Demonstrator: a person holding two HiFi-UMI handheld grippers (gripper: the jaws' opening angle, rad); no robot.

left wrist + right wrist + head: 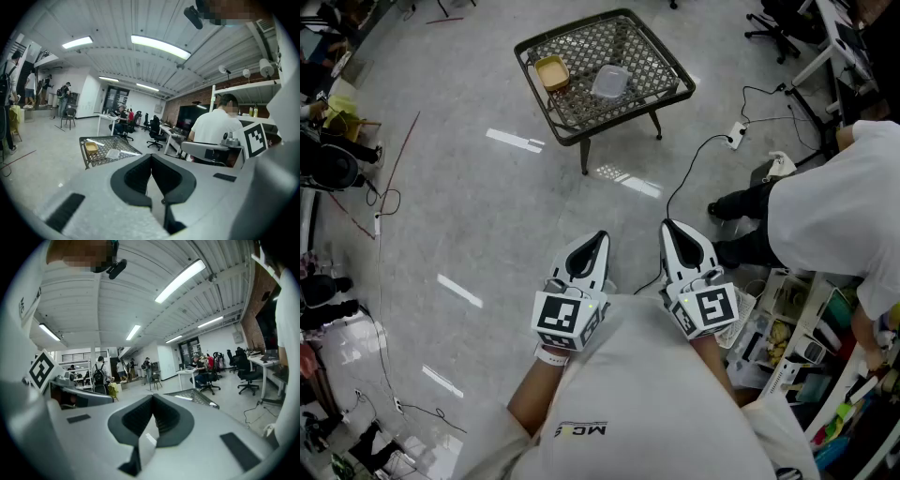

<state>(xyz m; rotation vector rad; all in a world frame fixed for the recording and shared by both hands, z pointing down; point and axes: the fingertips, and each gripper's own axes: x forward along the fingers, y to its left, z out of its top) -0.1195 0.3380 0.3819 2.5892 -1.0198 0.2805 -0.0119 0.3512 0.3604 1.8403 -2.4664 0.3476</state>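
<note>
The left gripper (pixel 599 238) and the right gripper (pixel 668 229) are side by side, close in front of the person's chest, pointing forward over the floor (pixel 487 206). Each is closed and empty. In the left gripper view the left gripper (pixel 151 157) has its two dark pads meeting at the tip with nothing between them. In the right gripper view the right gripper (pixel 152 398) shows the same, pads pressed together on nothing. Well ahead of both stands a low metal mesh desk (pixel 628 47) on dark legs. On it lie a tray (pixel 551 71), yellowish and shallow, towards the desk's left side, and a clear container (pixel 610 82) just right of it, the two near each other but apart. The left gripper view shows the desk (pixel 123 145) beyond the jaw tips and a little left, with the tray (pixel 91 147) and the container (pixel 113 153) on its mesh. The right gripper view catches only the desk (pixel 199 397) to the right of its jaws. A black cable (pixel 686 173) runs across the floor between the desk and the right gripper, up to a power strip (pixel 736 135). To the right, a person (pixel 834 206) in a white shirt bends over cluttered shelves.
</note>
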